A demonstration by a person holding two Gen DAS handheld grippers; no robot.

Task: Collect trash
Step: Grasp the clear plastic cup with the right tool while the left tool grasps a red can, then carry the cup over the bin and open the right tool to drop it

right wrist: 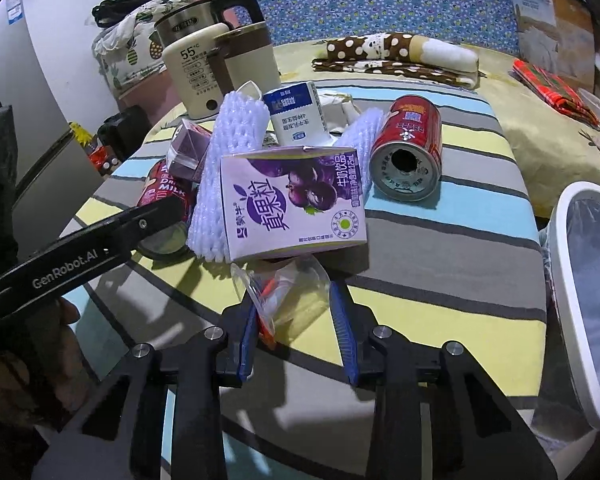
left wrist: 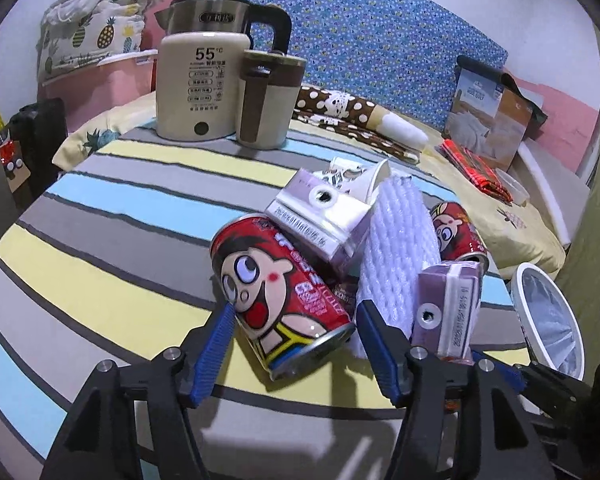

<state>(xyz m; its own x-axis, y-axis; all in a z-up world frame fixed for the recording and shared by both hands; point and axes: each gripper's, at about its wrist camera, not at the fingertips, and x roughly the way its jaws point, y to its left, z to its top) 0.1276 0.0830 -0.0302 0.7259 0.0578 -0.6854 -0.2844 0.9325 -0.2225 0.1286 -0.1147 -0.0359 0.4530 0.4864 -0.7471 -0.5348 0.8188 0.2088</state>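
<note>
Right gripper (right wrist: 298, 320) clenched on clear plastic wrapper (right wrist: 288, 296); left gripper (left wrist: 290, 334) released w/ red can (left wrist: 278, 300) btwn pads (striped desk (left wrist: 100, 220)).

Your left tongs (left wrist: 292, 332) and right tongs (right wrist: 296, 320) are alike: black angular frames, silver round screws at the joints, ribbed blue pads (right wrist: 343, 328). One arm reads "GenRobot.AI" in white.
</note>
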